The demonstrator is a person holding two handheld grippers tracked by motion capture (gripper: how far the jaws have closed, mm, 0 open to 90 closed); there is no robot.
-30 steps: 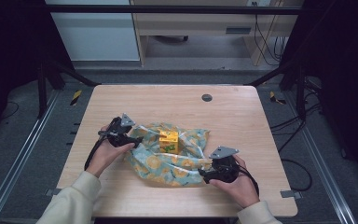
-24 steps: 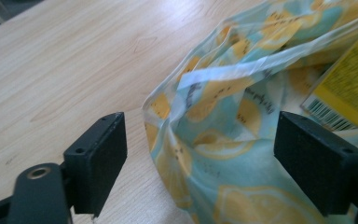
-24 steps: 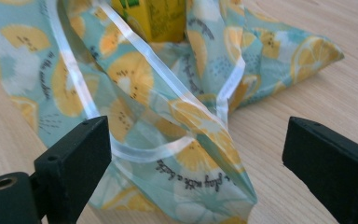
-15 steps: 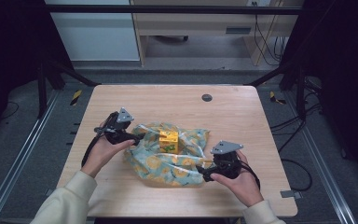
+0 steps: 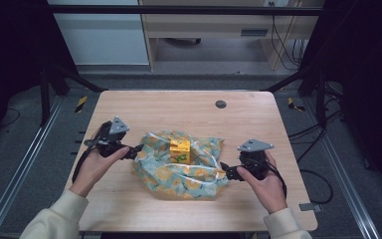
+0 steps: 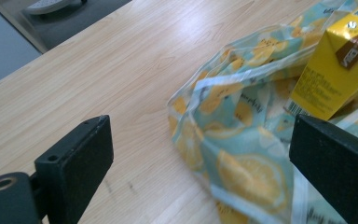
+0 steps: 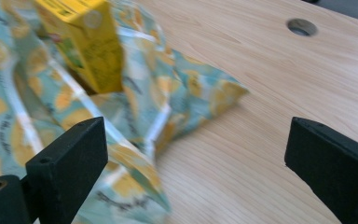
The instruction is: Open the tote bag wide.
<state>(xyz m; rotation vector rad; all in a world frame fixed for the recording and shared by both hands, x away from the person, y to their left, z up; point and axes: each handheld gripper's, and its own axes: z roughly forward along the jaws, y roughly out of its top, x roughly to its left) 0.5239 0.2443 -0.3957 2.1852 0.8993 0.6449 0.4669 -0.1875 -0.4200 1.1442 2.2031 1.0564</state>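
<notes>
Both hands have drawn back and lifted off the lemon-print bag (image 5: 181, 167) since a second ago, when each gripper was down at the bag's edge; the bag itself and the yellow carton (image 5: 180, 151) lie where they did. At the bag's left edge, the left gripper (image 5: 135, 151) has just been opening its jaws, which stand wide apart, and in the left gripper view they frame bare wood and the bag's near corner with nothing pressed between them. At the bag's lower right corner, the right gripper (image 5: 227, 173) has likewise just been opening its jaws to their full spread, and in the right gripper view a fold of the bag lies by one jaw, but the pads do not press on it. The bag is a crumpled, teal plastic sack patterned with lemon slices, lying loose on the wooden table (image 5: 189, 107) a little nearer the person than the table's middle. The yellow carton stands upright in the bag's open middle, the plastic rumpled around its base. Beyond the bag, towards the far edge of the table and a little to the right, is a small round cable hole (image 5: 221, 104), well apart from the plastic. Each gripper carries a grey three-cornered plate, and the person's cream sleeves enter from the near edge on either side of the bag.
</notes>
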